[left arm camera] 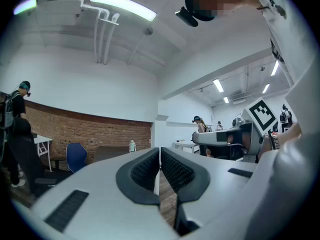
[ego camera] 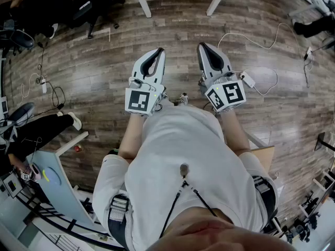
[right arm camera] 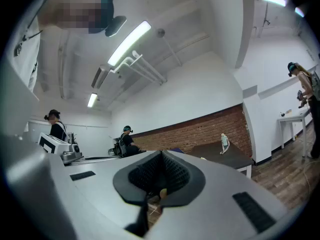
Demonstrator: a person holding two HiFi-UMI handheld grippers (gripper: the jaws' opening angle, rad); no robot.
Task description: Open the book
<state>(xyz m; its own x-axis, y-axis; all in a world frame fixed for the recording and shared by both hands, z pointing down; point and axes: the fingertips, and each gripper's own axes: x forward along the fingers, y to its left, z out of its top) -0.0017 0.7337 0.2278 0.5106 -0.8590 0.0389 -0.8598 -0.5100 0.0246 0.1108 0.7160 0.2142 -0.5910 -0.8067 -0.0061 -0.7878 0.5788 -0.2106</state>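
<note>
No book shows in any view. In the head view the person holds both grippers side by side in front of the chest, level, above a wooden floor. The left gripper (ego camera: 159,51) has its black pads pressed together with nothing between them. The right gripper (ego camera: 201,46) is likewise shut and empty. In the left gripper view the left gripper (left arm camera: 160,152) points into a room, its pads meeting along a thin seam. In the right gripper view the right gripper (right arm camera: 161,154) has its pads touching at the tip and faces a brick wall.
White table legs (ego camera: 144,3) stand ahead. White cables (ego camera: 253,42) and a power strip (ego camera: 247,79) lie on the floor at the right. A seated person's leg (ego camera: 44,129) and a light blue table (ego camera: 58,188) are at the left. A dark table (right arm camera: 225,156) with a bottle (right arm camera: 224,142) stands by the brick wall.
</note>
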